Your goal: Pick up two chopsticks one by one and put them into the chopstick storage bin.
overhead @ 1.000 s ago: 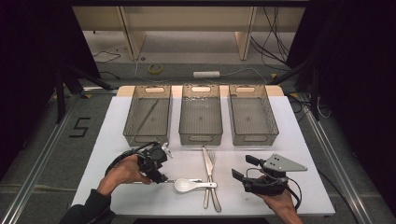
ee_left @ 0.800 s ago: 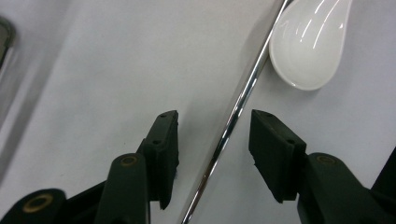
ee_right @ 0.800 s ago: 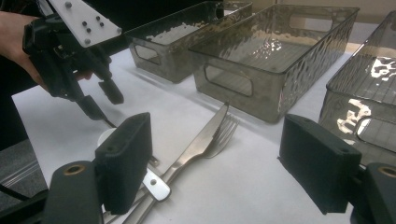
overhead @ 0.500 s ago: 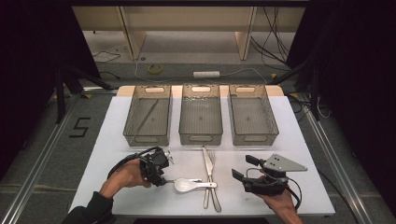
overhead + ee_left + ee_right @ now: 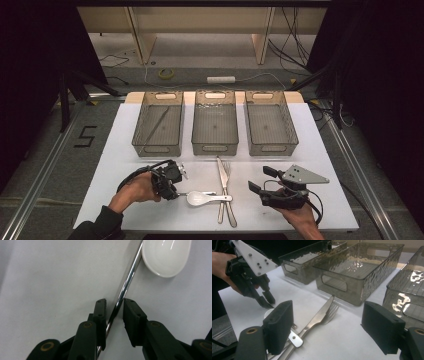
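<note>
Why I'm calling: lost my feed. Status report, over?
Left gripper jaws just closing around metal chopstick, not yet clamped. Right gripper open, empty. White spoon right beside chopstick.

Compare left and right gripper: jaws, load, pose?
Left gripper jaws have just been closing, now narrow around a metal handle; right gripper jaws stand wide, nothing between them. Left gripper tips down at the table; right gripper lies nearer level. Both are hand-held.
</note>
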`<state>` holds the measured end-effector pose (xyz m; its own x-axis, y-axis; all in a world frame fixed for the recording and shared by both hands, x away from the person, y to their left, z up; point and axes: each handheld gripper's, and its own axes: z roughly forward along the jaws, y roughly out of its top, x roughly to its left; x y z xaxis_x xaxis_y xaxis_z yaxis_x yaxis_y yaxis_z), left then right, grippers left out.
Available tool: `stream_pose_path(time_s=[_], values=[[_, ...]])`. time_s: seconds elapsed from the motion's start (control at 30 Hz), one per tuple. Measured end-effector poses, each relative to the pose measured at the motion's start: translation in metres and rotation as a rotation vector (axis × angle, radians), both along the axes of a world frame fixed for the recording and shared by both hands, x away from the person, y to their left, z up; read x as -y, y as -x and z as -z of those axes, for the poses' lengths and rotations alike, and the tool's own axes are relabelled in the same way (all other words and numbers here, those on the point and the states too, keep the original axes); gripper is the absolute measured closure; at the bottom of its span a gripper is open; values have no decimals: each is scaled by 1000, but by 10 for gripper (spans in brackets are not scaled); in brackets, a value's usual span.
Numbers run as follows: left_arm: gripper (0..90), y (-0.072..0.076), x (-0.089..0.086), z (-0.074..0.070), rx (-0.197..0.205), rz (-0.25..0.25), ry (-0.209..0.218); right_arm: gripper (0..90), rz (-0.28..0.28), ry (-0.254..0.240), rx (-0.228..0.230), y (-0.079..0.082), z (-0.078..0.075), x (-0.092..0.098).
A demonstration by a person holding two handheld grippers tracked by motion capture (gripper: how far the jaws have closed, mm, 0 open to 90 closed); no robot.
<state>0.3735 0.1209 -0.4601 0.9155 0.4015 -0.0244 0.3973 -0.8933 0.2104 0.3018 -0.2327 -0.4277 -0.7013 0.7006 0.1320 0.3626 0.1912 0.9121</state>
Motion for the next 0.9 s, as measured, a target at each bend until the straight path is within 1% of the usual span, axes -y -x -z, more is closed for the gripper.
stream_pose_path(time_s=[0.13,0.33,0.53,0.77,0.9], values=[[737,0,1,0,3,7,-15,264,-1,3,-3,0,0,0],[761,2,2,0,5,20,-17,265,1,2,-4,0,0,0],[773,4,4,0,19,39,-25,265,-2,5,-3,0,0,0],[802,4,5,0,13,67,-34,266,-1,6,-4,0,1,0],[825,4,5,0,11,73,-32,266,-1,6,-5,-1,1,0]])
